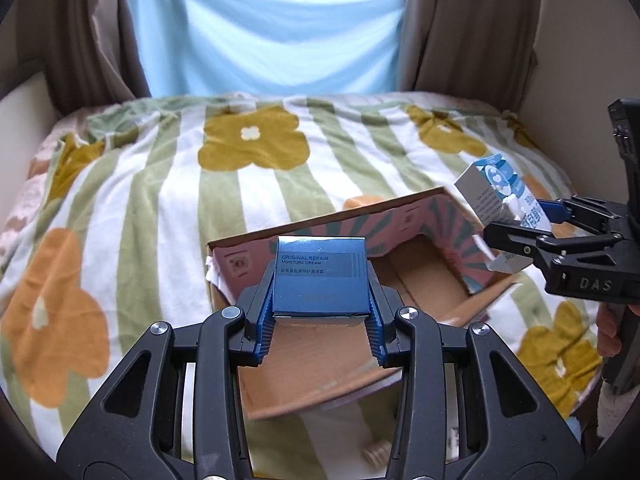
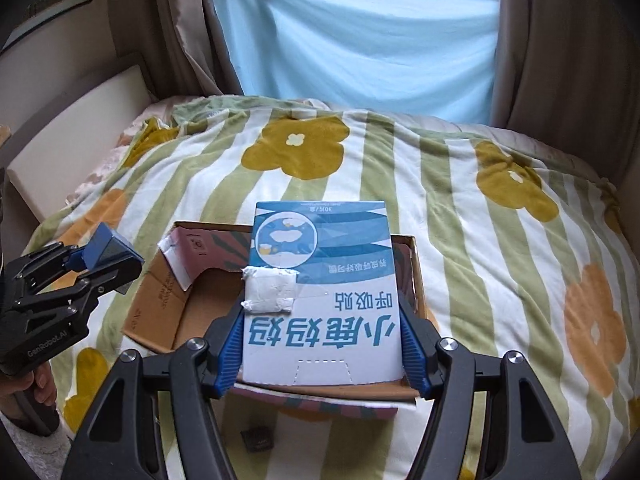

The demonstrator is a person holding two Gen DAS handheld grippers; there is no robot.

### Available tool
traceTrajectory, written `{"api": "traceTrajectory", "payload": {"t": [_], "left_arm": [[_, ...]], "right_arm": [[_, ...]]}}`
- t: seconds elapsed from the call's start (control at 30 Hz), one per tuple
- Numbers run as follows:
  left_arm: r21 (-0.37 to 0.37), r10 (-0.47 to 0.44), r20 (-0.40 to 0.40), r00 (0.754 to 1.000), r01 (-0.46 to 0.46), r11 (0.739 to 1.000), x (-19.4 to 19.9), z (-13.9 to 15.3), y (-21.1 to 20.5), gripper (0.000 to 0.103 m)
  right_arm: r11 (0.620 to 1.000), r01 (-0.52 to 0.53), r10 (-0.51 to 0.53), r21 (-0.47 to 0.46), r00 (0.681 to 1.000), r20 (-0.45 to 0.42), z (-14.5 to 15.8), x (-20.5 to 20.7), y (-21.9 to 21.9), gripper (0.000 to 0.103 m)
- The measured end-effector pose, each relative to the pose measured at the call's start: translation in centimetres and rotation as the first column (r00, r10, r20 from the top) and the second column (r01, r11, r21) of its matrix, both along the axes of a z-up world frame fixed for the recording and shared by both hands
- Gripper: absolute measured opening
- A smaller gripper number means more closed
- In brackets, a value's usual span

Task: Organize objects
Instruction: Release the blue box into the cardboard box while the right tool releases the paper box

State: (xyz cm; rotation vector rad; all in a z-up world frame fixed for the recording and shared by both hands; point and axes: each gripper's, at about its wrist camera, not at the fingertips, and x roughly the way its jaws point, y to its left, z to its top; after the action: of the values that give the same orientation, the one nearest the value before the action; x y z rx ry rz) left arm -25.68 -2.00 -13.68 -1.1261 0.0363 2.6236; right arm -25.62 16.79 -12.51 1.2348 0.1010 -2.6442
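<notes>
Cardboard box, open-topped, lies on the flowered blanket and looks empty inside; left wrist view: the left gripper is closed on a dark blue cream carton, clamped by its lower sides and held above the near left part of the cardboard box; the right gripper pinches a white and blue carton over the right wall; a release here may catch a flap, since that wall leans inward.

Right wrist view: the right gripper grips the white and blue carton flat between both pads, above the cardboard box; a white taped patch sits on its face; the left gripper holds the cream carton above the left flap; both cartons lowered together could collide, or the soft blanket could let the cardboard box tip.
</notes>
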Motion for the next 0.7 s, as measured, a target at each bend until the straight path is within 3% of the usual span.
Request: {"api": "traceTrajectory", "payload": {"t": [0.33, 0.7], "left_arm": [[-0.025, -0.001, 0.113, 0.994, 0.004, 1.0, -4.8, -6.1, 0.6, 0.034], [-0.037, -0.012, 0.154, 0.988, 0.018, 0.999, -5.9, -7.3, 1.3, 0.036]], "right_arm": [[0.999, 0.01, -0.006, -0.036, 0.993, 0.121, -5.7, -4.5, 0.0, 0.062], [0.999, 0.025, -0.021, -0.02, 0.983, 0.182, -6.8, -6.2, 0.3, 0.062]]}}
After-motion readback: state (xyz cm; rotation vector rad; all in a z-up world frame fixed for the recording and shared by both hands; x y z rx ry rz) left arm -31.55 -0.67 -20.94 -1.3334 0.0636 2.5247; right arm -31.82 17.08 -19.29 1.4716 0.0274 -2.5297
